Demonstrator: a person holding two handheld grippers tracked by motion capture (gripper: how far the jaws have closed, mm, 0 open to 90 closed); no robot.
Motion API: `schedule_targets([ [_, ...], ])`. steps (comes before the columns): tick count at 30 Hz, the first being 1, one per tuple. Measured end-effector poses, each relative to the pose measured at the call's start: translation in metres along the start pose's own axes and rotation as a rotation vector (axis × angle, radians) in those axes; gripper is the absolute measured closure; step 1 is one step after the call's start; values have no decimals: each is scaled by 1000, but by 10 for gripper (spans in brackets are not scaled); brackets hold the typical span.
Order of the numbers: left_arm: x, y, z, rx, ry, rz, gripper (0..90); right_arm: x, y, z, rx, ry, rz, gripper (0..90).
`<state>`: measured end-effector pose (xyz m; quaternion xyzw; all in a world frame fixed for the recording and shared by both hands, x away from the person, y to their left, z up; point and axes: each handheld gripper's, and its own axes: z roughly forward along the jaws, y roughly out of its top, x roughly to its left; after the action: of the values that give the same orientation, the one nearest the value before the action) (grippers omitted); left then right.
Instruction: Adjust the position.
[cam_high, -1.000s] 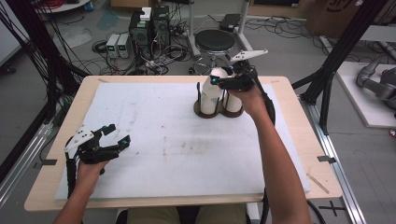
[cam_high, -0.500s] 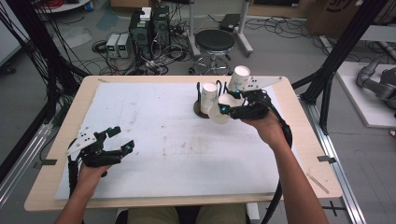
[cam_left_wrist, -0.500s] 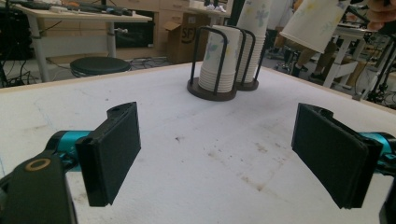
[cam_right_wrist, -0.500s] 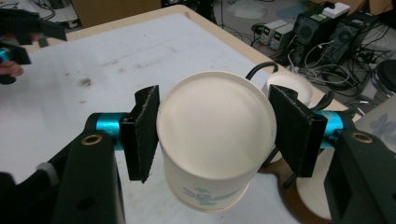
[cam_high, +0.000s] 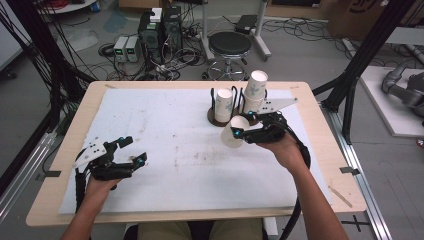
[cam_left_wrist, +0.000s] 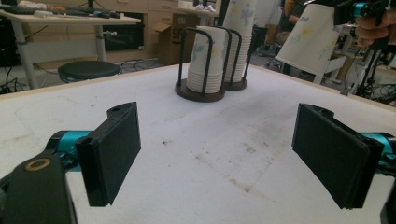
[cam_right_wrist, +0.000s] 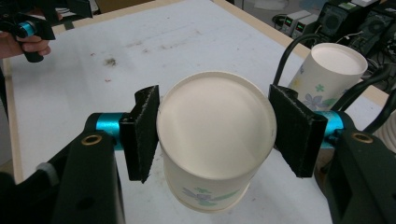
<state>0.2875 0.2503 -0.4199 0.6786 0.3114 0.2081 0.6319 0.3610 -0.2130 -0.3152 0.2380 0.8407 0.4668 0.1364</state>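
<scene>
My right gripper (cam_high: 235, 134) is shut on a white paper cup with a flower print (cam_high: 233, 136), held tilted in the air just in front of the cup rack. In the right gripper view the pads press both sides of the cup's rim (cam_right_wrist: 215, 135). The rack (cam_high: 215, 119) has a dark base and wire loops. It holds a short cup stack (cam_high: 224, 104) and a taller one (cam_high: 255, 92). My left gripper (cam_high: 134, 150) hovers low over the near left of the mat. Its jaws have just been opening and stand open with nothing between them (cam_left_wrist: 217, 149).
A white stained mat (cam_high: 175, 145) covers the wooden table (cam_high: 320, 150). Past the far edge stand a black stool (cam_high: 230, 45) and electronics boxes with cables (cam_high: 160, 30). Black frame posts rise at both sides.
My right gripper has carried the cup from the top of the rack down and toward the near side. The left hand has barely shifted, with its jaws a bit wider.
</scene>
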Motion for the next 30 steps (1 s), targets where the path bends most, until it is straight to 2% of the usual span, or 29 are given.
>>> schedule_targets([
  [3, -4, 1, 5, -2, -24, 30, 155, 3, 1, 2, -3, 8, -8, 380],
  [7, -7, 1, 8, 8, -39, 38, 154, 9, 1, 6, 2, 25, -8, 380],
  [10, -11, 3, 13, 31, -66, 15, 154, 12, 2, 9, 2, 39, -13, 380],
  [12, -13, 5, 14, 29, -71, 9, 154, 15, 3, 10, -2, 46, -23, 380],
  [14, -20, 10, 18, 15, -107, 12, 153, 19, 4, 11, -11, 58, -27, 380],
  [16, -23, 11, 19, 13, -117, 23, 154, 20, 4, 11, -14, 63, -31, 380],
  [17, -31, 15, 21, 6, -131, 54, 153, 24, 5, 12, -8, 78, -34, 380],
  [22, -40, 22, 28, -7, -171, 73, 154, 32, 6, 15, -10, 100, -54, 380],
  [26, -44, 22, 38, 14, -203, 74, 154, 37, 8, 16, -8, 121, -65, 380],
  [27, -46, 22, 44, 24, -224, 77, 154, 38, 8, 17, -11, 124, -67, 380],
  [28, -46, 22, 44, 24, -224, 77, 154, 39, 8, 18, -12, 130, -70, 380],
  [29, -49, 22, 51, 37, -247, 84, 154, 40, 9, 18, -11, 136, -67, 380],
  [30, -49, 22, 51, 37, -247, 84, 154, 40, 9, 18, -11, 136, -67, 380],
])
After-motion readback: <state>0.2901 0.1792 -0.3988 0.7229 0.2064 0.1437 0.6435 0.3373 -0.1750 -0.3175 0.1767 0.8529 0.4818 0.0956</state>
